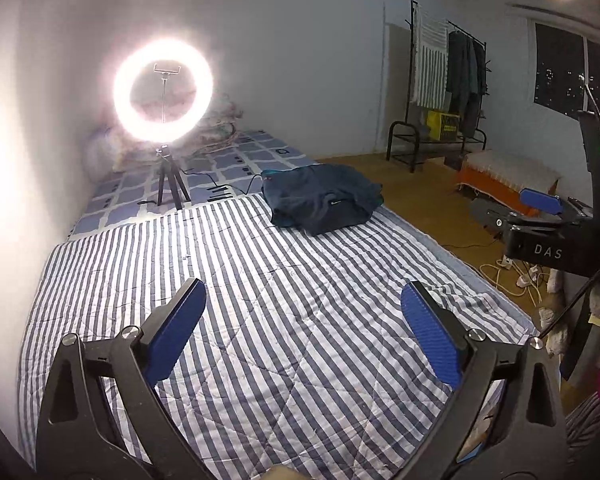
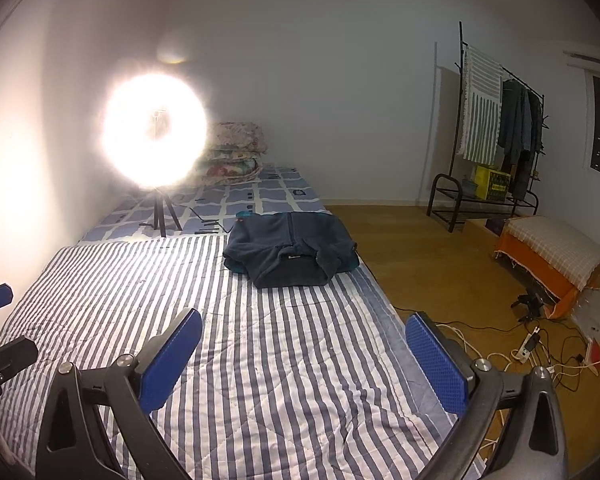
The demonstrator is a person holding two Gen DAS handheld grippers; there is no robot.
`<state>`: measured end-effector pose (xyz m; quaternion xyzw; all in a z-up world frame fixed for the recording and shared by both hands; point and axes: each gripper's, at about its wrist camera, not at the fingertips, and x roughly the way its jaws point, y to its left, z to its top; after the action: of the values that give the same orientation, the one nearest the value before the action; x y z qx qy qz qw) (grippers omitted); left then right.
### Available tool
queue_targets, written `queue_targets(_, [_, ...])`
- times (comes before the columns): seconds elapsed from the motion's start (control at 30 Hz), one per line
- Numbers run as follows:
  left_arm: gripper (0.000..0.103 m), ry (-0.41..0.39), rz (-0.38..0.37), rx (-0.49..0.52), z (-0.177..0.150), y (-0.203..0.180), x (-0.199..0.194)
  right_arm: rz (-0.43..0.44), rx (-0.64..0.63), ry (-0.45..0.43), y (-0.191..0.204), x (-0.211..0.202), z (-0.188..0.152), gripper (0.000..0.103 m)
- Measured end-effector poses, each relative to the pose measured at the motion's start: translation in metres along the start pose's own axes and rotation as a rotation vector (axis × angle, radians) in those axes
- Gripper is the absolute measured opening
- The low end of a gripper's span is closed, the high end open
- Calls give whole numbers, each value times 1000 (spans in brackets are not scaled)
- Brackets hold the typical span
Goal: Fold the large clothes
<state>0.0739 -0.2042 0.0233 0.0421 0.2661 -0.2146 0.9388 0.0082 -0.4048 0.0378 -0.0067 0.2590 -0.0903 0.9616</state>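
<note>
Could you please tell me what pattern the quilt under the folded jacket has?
Blue-grey and white stripes; the quilt shows best in the right wrist view.

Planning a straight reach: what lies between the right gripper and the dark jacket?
Only bare striped quilt between the open right gripper and the folded jacket; the right wrist view shows it.

Dark navy fleece jacket (image 2: pixel 290 250), folded into a compact, slightly lumpy bundle. Zip line runs down its top face; teal lining shows at the left edge and collar. It lies flat at the far end of the striped quilt (image 2: pixel 260 360), near the right-hand edge.
</note>
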Motion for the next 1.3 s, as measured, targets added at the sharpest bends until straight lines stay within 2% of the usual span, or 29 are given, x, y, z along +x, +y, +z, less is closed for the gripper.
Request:
queue_targets(0.33, [100,8,5,-9,-3,3,4,2,53,-7,-7,2,0,103])
queue_targets(1.3, [100,6,0,-8,-6,1,5,-5,42,-7,-2,2,-2,103])
